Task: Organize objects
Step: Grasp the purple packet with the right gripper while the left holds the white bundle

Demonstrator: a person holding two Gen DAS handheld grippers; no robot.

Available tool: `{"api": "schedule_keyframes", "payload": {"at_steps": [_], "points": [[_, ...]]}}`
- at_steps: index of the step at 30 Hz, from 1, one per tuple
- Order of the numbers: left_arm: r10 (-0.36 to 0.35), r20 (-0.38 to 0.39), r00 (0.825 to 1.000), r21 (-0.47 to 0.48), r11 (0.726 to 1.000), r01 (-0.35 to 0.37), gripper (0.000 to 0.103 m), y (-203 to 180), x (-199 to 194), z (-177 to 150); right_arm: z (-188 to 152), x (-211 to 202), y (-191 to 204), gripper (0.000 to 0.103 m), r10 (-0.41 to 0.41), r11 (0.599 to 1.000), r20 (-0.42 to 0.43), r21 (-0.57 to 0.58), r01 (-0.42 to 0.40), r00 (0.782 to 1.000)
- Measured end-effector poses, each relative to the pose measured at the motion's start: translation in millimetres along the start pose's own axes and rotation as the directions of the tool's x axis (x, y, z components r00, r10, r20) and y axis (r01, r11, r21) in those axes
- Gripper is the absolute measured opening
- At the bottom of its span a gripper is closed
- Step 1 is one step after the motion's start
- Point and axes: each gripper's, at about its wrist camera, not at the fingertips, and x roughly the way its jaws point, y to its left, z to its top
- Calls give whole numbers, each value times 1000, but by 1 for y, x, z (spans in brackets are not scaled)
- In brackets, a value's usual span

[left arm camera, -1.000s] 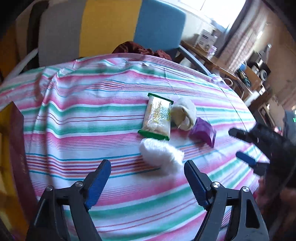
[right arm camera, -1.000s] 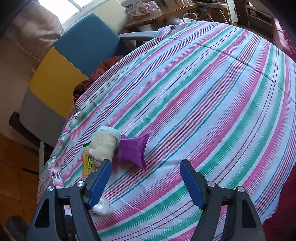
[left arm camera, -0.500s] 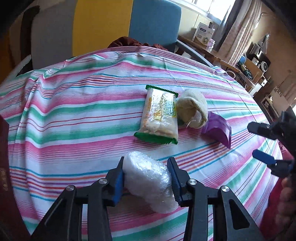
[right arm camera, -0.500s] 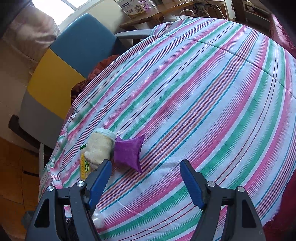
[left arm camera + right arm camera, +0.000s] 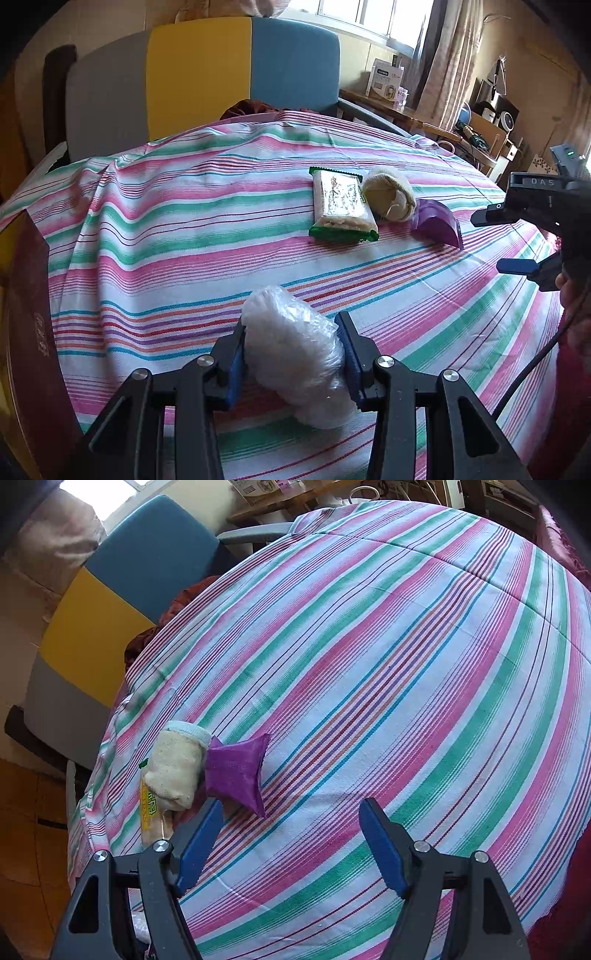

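My left gripper (image 5: pixel 291 323) is shut on a white plastic-wrapped bundle (image 5: pixel 295 358), which rests on the striped tablecloth (image 5: pixel 177 229) near the front edge. Beyond it lie, in a row, a green-edged snack packet (image 5: pixel 340 206), a cream knitted pouch (image 5: pixel 388 195) and a purple pouch (image 5: pixel 436 223), all touching. My right gripper (image 5: pixel 500 242) hovers to the right of the purple pouch. In the right wrist view the right gripper (image 5: pixel 291 806) is open and holds nothing. The purple pouch (image 5: pixel 236 771) lies just ahead of its left finger, with the cream pouch (image 5: pixel 177 768) and snack packet (image 5: pixel 151 812) beside it.
A chair with grey, yellow and blue panels (image 5: pixel 207 74) stands behind the table, with dark red cloth on its seat. A dark red box (image 5: pixel 29 314) sits at the left edge. A wooden side table with boxes (image 5: pixel 388 85) stands at the back right. A hand (image 5: pixel 570 295) holds the right gripper.
My left gripper came down over the white bundle and shut on it, then rolled a little. The right gripper stayed open and barely moved.
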Motion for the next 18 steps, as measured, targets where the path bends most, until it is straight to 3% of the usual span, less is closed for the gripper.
{"api": "schedule_keyframes", "payload": {"at_steps": [6, 11, 15, 18], "points": [[-3, 10, 1000, 1, 1000, 3, 45, 0, -1, -2, 0, 1, 3, 77, -2, 1000, 9, -9, 3, 1000], [-7, 12, 1000, -2, 1000, 7, 46, 1, 0, -2, -1, -2, 16, 77, -39, 995, 37, -89, 42, 999], [-15, 11, 1000, -10, 1000, 15, 46, 1, 1, -2, -13, 3, 35, 77, -78, 975, -9, -210, 75, 997], [-22, 11, 1000, -15, 1000, 22, 46, 2, 1, -1, -17, 6, 61, 77, -126, 909, -17, -402, 108, 992]]}}
